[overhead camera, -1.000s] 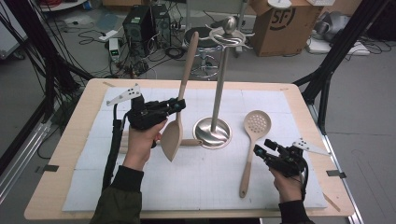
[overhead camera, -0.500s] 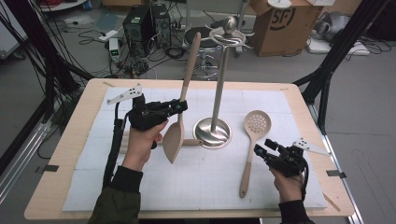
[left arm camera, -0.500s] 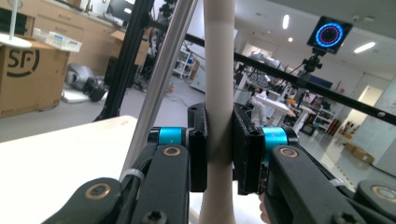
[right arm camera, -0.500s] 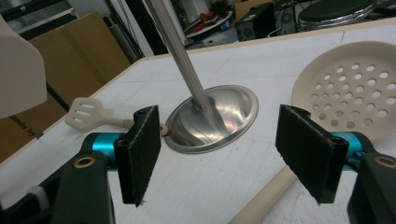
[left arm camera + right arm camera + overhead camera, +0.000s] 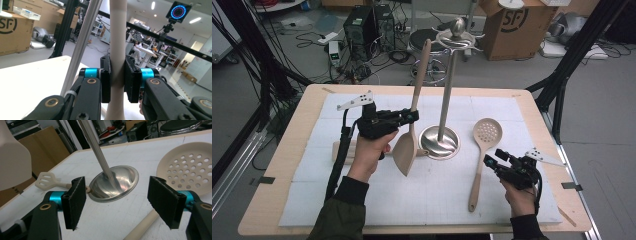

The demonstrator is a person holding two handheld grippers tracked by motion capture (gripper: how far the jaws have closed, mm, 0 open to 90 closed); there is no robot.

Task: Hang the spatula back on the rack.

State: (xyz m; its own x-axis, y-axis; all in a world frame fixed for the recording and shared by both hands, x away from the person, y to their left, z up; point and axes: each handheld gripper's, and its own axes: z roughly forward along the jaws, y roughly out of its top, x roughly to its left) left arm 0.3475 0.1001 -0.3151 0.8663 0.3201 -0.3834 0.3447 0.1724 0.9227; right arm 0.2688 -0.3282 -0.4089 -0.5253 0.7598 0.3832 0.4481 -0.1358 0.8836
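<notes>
My left gripper [image 5: 411, 116] clamps the spatula [image 5: 408, 150] mid-handle, upright, just left of the stand [image 5: 443, 97]. It looks light, stiff and smooth, so I grip the narrow handle. My right gripper [image 5: 492, 162] sits released, right of the stand.

Grey floor [image 5: 602, 125] strewn with cables [image 5: 312, 35], cardboard box [image 5: 512, 25] beyond the wooden counter [image 5: 297, 130], black frame legs [image 5: 572, 55], ceiling strip lights [image 5: 195, 20], ring-lit camera [image 5: 178, 11]
</notes>
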